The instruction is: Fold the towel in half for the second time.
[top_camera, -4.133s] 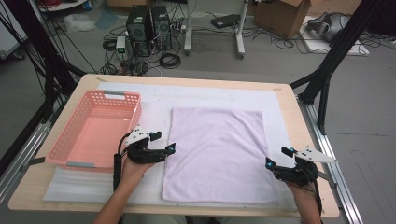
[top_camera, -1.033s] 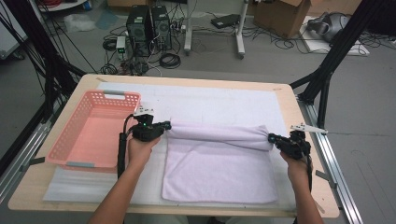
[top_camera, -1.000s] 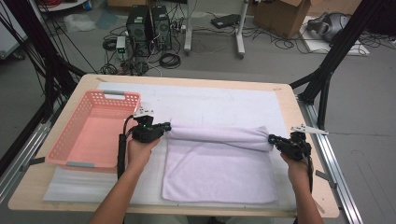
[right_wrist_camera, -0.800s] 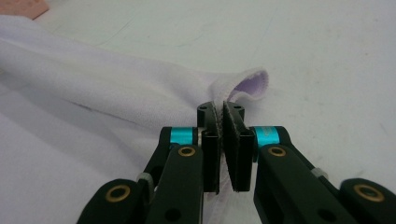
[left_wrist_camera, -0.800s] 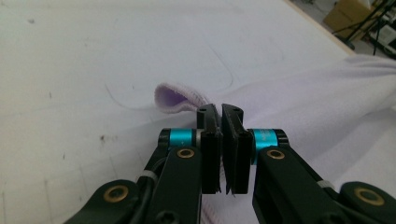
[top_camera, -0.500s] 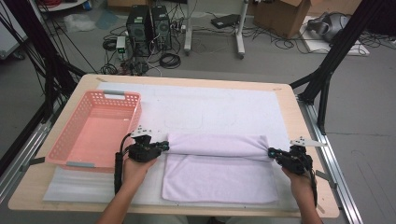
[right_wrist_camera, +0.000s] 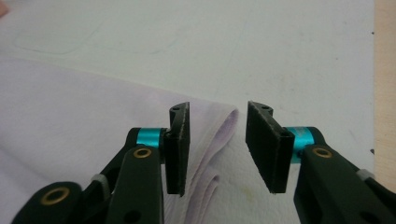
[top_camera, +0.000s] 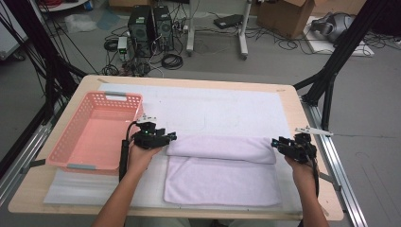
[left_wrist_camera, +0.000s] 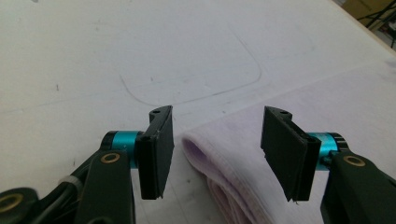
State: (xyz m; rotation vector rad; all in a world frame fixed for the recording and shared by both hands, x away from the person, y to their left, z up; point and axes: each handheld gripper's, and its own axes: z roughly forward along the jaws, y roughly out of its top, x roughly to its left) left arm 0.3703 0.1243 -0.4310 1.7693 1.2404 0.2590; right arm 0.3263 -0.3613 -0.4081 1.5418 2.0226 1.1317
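Both jaws have just opened: left hand-held gripper (left_wrist_camera: pixel 215 154) and right hand-held gripper (right_wrist_camera: pixel 217 144) release the folded towel (top_camera: pixel 220 168), fold laid.

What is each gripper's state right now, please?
Left gripper: just opened, towel fold between the jaws, not pressed.
Right gripper: just opened, towel corner released.

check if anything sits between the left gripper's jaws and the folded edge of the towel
Nothing visible does. The left gripper has just been opening, and the lilac towel has its folded edge lying directly between the open jaws, apart from both, on the white mat.
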